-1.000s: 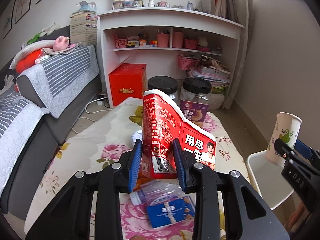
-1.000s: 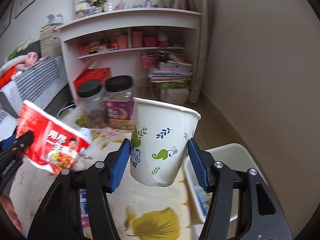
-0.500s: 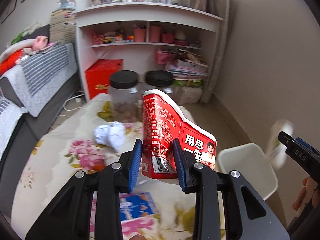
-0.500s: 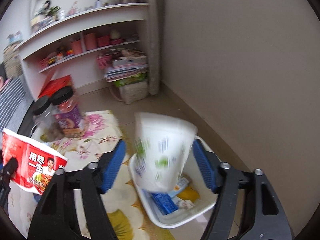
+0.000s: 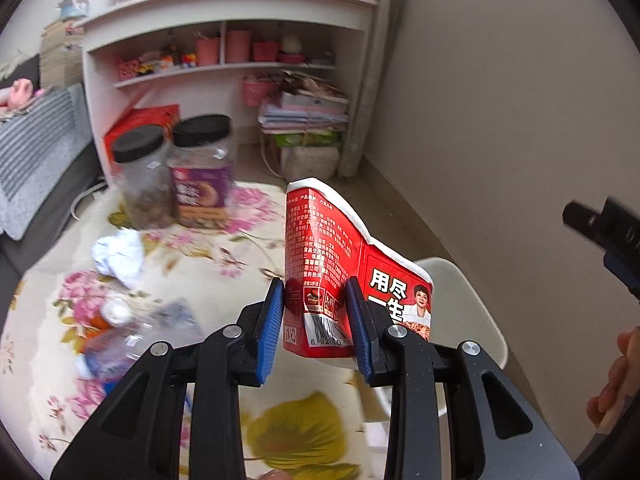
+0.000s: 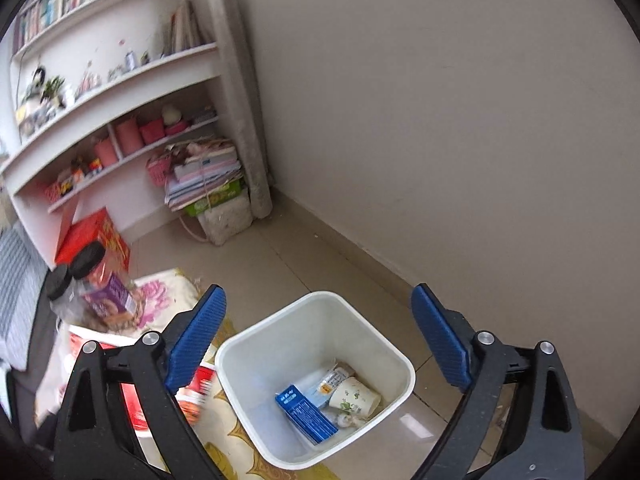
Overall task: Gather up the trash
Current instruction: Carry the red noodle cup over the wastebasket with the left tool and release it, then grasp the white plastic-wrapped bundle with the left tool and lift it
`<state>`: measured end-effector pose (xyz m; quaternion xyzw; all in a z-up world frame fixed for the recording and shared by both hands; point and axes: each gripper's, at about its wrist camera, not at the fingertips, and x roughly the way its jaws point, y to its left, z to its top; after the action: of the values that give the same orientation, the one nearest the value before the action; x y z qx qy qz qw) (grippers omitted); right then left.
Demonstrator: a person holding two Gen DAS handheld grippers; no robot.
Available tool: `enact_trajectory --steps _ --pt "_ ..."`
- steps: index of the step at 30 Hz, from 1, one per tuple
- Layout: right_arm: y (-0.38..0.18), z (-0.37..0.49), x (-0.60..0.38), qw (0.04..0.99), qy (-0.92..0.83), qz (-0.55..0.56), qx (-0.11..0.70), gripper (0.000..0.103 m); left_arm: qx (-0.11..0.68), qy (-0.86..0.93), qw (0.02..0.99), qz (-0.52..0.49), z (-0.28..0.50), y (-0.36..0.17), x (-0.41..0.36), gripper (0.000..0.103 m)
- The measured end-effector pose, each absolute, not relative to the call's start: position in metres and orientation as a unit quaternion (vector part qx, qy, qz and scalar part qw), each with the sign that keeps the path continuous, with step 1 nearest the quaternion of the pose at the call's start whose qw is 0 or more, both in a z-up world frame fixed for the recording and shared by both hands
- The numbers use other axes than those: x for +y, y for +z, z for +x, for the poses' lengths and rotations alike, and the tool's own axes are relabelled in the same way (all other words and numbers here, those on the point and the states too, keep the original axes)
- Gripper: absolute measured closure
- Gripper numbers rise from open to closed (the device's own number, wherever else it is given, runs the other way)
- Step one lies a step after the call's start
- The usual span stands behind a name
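Note:
My left gripper [image 5: 316, 320] is shut on a crushed red instant-noodle cup [image 5: 332, 264], held upright above the floral table's right edge. The white trash bin [image 5: 464, 308] stands just behind and right of it. In the right wrist view my right gripper [image 6: 318, 300] hangs over the bin [image 6: 400, 356], its jaws opening wide with nothing between them. A white paper cup with green leaves [image 6: 354, 396] lies on its side inside the bin beside a blue box [image 6: 304, 412]. The red cup [image 6: 202, 386] shows at lower left.
Two black-lidded jars [image 5: 172, 168], a crumpled white paper [image 5: 120, 256] and a plastic bottle [image 5: 116, 340] lie on the floral table [image 5: 224, 248]. A white shelf unit [image 5: 224, 52] stands behind. A plain wall closes the right side. A person's hand [image 5: 612, 380] shows at the right edge.
The right gripper swung over the bin and opened, and the paper cup dropped into it. The left gripper carried the red cup rightward, toward the bin.

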<state>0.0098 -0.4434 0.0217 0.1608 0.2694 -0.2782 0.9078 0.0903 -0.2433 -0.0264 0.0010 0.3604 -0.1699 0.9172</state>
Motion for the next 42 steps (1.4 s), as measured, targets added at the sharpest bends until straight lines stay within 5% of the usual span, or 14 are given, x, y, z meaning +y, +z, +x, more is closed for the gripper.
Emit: enact_trajectory --steps 13,16,42 --pt "0.029 -0.005 -0.464 0.903 -0.293 0.182 0.257 0.012 0.384 -0.216 0.897 0.027 0.086 -0.043 -0.311 0.068" --pt "0.03 -0.007 -0.465 0.902 -0.295 0.185 0.255 0.01 0.377 -0.229 0.896 0.039 0.08 -0.042 -0.32 0.038" --pt "0.022 0.027 -0.395 0.917 -0.268 0.089 0.282 0.007 0.347 -0.141 0.923 0.084 0.087 -0.032 -0.234 0.031"
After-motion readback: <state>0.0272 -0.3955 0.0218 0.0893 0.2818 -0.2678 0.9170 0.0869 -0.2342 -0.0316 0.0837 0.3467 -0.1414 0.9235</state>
